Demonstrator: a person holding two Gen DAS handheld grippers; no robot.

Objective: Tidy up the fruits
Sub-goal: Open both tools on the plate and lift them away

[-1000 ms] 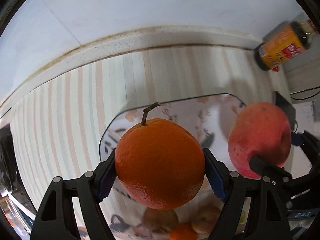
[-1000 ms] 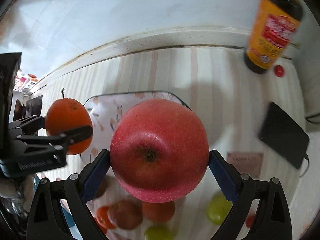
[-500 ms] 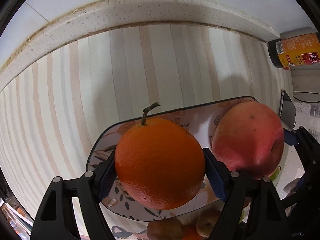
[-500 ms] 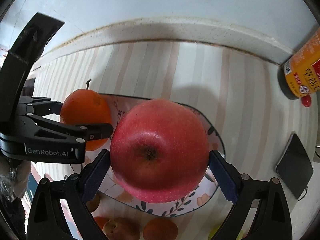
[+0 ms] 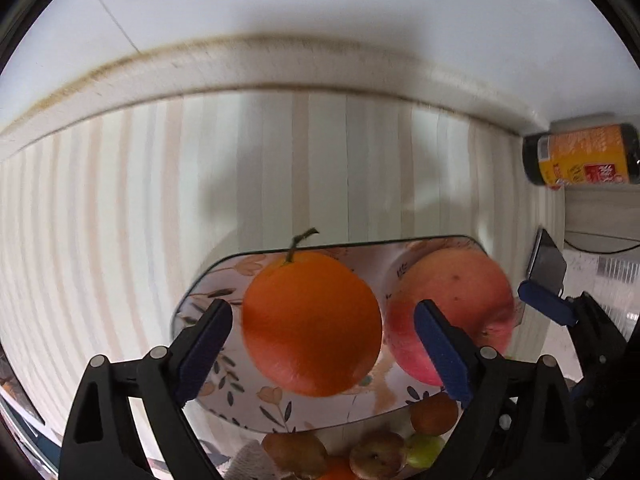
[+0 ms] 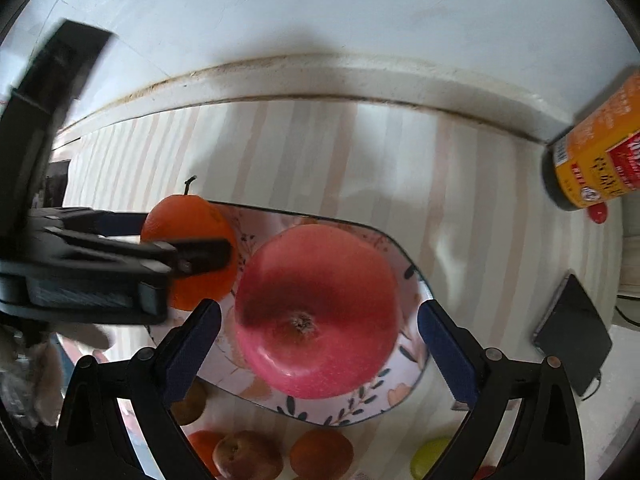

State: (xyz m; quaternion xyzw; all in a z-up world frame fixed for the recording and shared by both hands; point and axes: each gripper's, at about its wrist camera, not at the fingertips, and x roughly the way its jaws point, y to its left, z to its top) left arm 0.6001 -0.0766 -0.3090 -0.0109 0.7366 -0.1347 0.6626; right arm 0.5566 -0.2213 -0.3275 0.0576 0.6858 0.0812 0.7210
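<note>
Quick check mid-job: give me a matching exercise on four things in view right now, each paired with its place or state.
Things:
1. orange
2. red apple
3. dark bottle with orange label
4. left hand-held gripper

Places or states:
A. near the wall at the right, off the tray
B. on the floral tray, right of the other large fruit in both views
C. jaws opening, pads clear of the fruit between them
D. on the floral tray, stem up, left of the other large fruit

Pairs: 1-D, 2-B, 3-A, 4-C
</note>
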